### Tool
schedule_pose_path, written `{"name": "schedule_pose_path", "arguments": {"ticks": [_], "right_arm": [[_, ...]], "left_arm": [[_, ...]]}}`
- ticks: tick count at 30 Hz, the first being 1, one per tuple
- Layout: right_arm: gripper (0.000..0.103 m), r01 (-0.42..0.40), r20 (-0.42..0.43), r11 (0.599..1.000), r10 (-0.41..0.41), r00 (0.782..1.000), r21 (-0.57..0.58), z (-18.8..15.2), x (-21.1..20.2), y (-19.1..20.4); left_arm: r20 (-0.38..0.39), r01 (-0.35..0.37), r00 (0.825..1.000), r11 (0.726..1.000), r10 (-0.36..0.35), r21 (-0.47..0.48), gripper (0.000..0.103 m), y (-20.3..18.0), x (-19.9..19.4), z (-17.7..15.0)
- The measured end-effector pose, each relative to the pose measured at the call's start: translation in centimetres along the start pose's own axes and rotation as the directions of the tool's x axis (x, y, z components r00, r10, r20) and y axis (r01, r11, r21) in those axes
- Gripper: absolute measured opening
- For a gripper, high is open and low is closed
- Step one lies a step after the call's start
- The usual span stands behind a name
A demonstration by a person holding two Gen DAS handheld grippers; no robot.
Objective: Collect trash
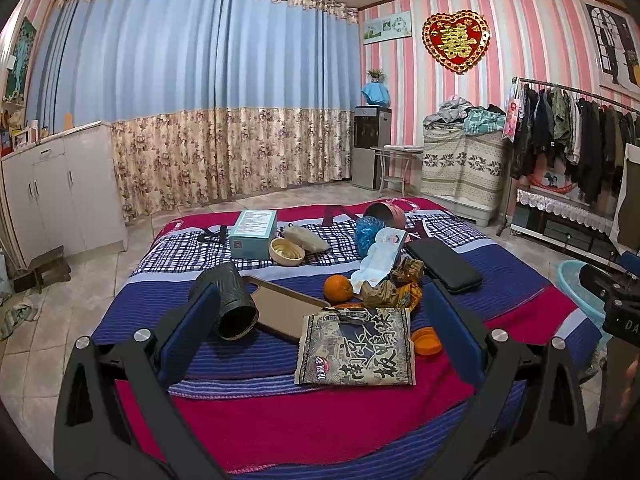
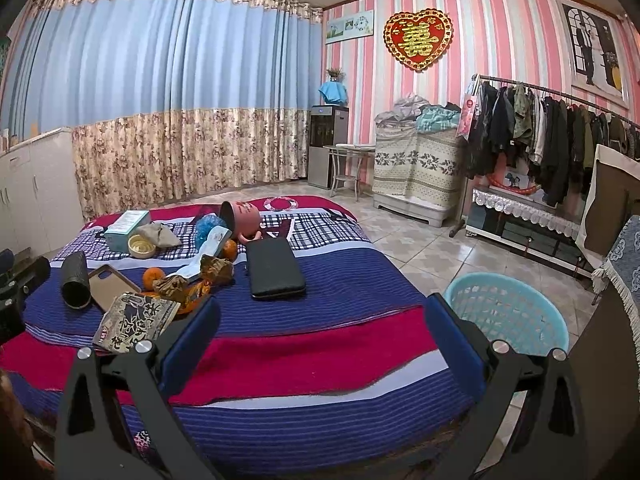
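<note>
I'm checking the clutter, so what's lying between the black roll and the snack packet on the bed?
A tan phone case lies between the black roll and the snack packet, clearest in the left wrist view.

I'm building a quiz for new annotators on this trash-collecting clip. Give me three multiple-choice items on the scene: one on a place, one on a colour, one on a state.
1. Where is the light blue basket?
A. On the floor beside the bed
B. On the bed
C. On the white cabinet

2. What colour is the flat case on the bedspread?
A. White
B. Black
C. Yellow

3. How is the pink cup standing?
A. Upright
B. Upside down on its rim
C. Tipped on its side

Answers:
1 A: the right wrist view shows the basket on the tiles next to the bed's edge.
2 B: the case is plainly black in both views.
3 C: its open mouth faces sideways, next to the blue crumpled bag.
</note>
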State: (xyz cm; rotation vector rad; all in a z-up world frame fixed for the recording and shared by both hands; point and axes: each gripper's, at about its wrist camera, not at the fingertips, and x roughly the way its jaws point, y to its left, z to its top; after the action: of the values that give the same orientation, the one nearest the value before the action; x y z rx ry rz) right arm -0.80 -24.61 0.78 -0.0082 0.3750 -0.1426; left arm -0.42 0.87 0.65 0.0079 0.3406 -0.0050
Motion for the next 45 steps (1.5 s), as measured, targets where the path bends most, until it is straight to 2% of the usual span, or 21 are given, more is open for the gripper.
{"name": "schedule_pose_path", "arguments": {"ticks": [45], "right_arm": [[0.099,-0.015,-0.004,1.0,0.015,1.0,-0.002,-0.8,0.3,-0.3]], "left_arm": [[-0.014,-0.039,0.999,0.999,0.039,-0.007,0.098,1.3,0.9,-0.6]]}}
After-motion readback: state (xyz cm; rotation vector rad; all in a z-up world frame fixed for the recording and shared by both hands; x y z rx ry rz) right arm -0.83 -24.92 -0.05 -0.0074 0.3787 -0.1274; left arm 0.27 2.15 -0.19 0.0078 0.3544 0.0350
